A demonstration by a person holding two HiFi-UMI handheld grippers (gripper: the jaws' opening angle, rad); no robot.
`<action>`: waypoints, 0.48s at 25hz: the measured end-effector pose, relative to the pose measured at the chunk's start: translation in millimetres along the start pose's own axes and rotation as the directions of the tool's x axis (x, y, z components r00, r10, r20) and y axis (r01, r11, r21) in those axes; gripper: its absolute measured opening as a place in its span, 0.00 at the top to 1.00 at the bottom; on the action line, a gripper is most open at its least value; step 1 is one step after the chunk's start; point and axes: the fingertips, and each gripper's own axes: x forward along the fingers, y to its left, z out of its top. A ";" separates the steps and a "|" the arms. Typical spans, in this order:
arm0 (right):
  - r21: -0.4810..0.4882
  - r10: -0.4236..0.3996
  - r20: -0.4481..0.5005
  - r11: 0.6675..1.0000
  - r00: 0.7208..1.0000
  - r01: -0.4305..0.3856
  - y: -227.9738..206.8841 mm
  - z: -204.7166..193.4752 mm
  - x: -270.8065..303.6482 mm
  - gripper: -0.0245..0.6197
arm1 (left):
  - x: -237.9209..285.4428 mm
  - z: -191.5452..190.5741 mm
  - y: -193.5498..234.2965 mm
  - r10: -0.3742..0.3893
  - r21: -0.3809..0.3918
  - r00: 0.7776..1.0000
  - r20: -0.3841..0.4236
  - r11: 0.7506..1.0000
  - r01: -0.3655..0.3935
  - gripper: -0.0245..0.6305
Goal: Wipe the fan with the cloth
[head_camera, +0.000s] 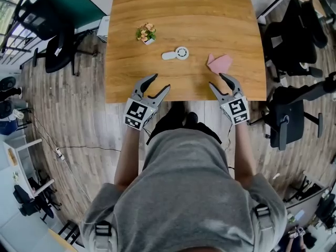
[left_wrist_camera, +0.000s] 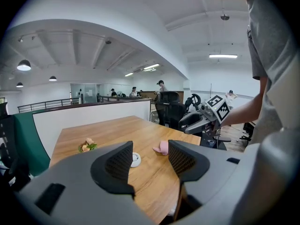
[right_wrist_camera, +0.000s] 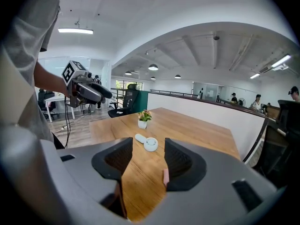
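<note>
Counter (head_camera: 184, 9): a wooden top that carries 3 small things. The person stands at its near edge.
Fan (head_camera: 177, 53): small and white, with a round head and a short handle, lying flat near the middle of the counter. Neither gripper touches it.
Cloth (head_camera: 219, 63): pink and folded, lying on the counter to the right of the fan and apart from it. It sits just beyond the right gripper's tips, with no contact visible.
Potted plant (head_camera: 146, 34): a small white pot with orange blooms, behind and to the left of the fan.
Left gripper (head_camera: 161, 81): over the near edge of the counter at the left. Its 2 jaws stand apart with nothing between them. In the left gripper view the fan and cloth lie on the counter beyond the gap.
Right gripper (head_camera: 216, 80): over the near edge at the right. Its 2 jaws stand apart and hold nothing. In the right gripper view the fan shows beyond the gap, and a sliver of pink cloth shows at the inner edge of the right-hand jaw.
Marker cubes (head_camera: 137, 113): 1 on each gripper, behind the jaws, facing up.
Person (head_camera: 184, 193): in a grey shirt, with both forearms stretched toward the counter.
Office chairs (head_camera: 291, 119): dark, standing on the plank floor on both sides of the counter.
</note>
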 end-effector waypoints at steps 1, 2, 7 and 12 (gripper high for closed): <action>0.002 -0.012 -0.006 1.000 1.000 0.012 -2.9 0.1 4.6 0.62 | 4.2 -2.2 6.4 -0.012 0.000 1.000 -0.005 1.000 0.012 0.58; 0.007 -0.023 -0.011 1.000 1.000 0.023 -5.6 0.0 8.8 0.62 | 8.7 -3.7 12.9 -0.023 0.000 1.000 -0.009 1.000 0.023 0.58; 0.010 -0.053 -0.048 0.999 0.997 0.054 -16.0 -0.5 28.7 0.62 | 32.3 -7.6 38.1 -0.078 0.008 0.997 -0.025 0.997 0.078 0.58; 0.029 -0.110 -0.081 0.993 0.991 0.113 -30.0 -3.6 39.6 0.62 | 53.7 -15.3 59.0 -0.135 0.024 0.990 -0.044 0.990 0.136 0.58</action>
